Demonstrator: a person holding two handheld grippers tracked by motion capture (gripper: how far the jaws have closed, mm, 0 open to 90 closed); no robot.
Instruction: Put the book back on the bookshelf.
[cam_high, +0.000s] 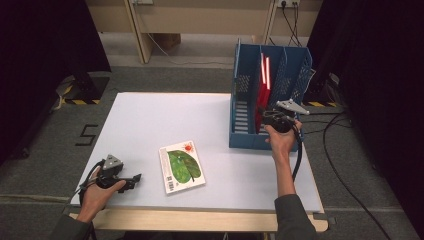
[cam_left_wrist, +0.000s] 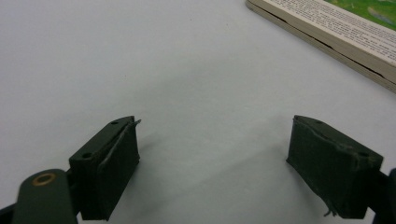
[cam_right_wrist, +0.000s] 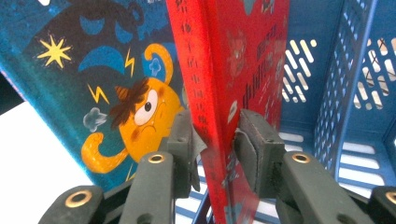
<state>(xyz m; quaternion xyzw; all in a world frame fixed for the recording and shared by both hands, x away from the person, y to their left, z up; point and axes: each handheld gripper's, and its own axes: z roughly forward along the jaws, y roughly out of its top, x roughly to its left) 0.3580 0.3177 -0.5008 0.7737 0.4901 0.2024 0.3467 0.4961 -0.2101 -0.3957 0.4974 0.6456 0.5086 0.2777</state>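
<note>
A blue slotted file rack (cam_high: 243, 136) stands at the table's right rear, and red books (cam_high: 264, 75) stand upright in it. My right gripper (cam_high: 265, 117) reaches into the rack from the front. Its pads (cam_right_wrist: 250, 135) press on both sides of a red book (cam_right_wrist: 243, 56). Against that book leans a teal book with an orange cartoon face (cam_right_wrist: 93, 70). A book with a green leaf cover (cam_high: 182, 167) lies flat near the table's middle front. My left gripper (cam_high: 135, 180) rests on the table at the front left, open and holding nothing, its jaws (cam_left_wrist: 215, 140) wide apart, with the leaf book's edge (cam_left_wrist: 336, 32) beyond.
The white table (cam_high: 150, 120) has bare room between the leaf book and the rack. Rack walls (cam_right_wrist: 355, 93) stand close on the right of the held book. Cables (cam_high: 345, 165) run over the floor at the right. Wooden furniture (cam_high: 200, 20) stands behind.
</note>
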